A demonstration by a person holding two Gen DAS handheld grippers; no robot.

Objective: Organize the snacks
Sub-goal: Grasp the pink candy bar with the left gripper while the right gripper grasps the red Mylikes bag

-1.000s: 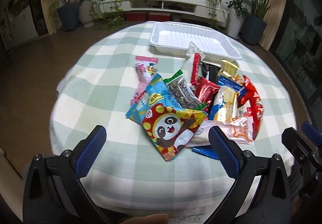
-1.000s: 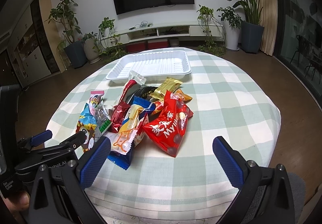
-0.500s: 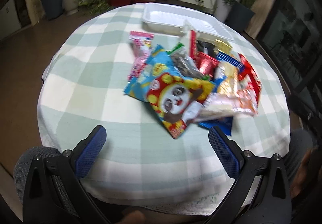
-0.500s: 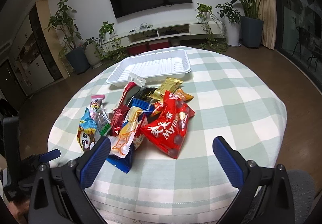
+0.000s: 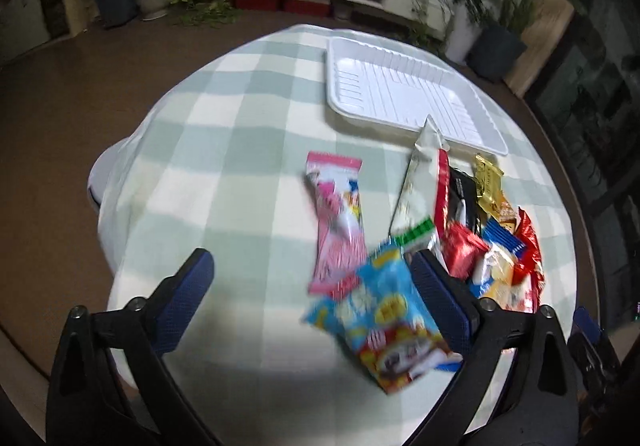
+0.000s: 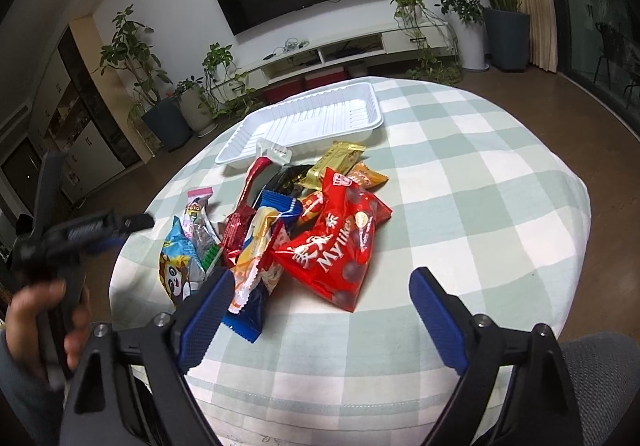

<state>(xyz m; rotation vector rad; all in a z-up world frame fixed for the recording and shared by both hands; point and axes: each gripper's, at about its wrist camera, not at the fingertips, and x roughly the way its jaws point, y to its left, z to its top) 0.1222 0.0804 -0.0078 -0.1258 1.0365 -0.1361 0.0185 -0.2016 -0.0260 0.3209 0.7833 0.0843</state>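
Both grippers hang above the snack pile with jaws wide and narrowing, nothing pinched.

The left gripper (image 5: 312, 282) frames bare checked cloth; the blue panda packet (image 5: 384, 318) lies at 3 o'clock of its midpoint, against the right finger, touch unclear through blur. The right gripper (image 6: 320, 306) has the red Mylikes bag (image 6: 336, 242) at 12 o'clock, unpressed. The white tray (image 6: 304, 125) sits empty at 12 o'clock beyond the heap on the round table (image 6: 480, 181).

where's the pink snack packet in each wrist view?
Left wrist: pink packet mid-frame, left of the pile, alone on the cloth.
Right wrist: pink packet at the pile's left edge, mostly hidden.
Shared landmark: white tray, behind the pile in both.
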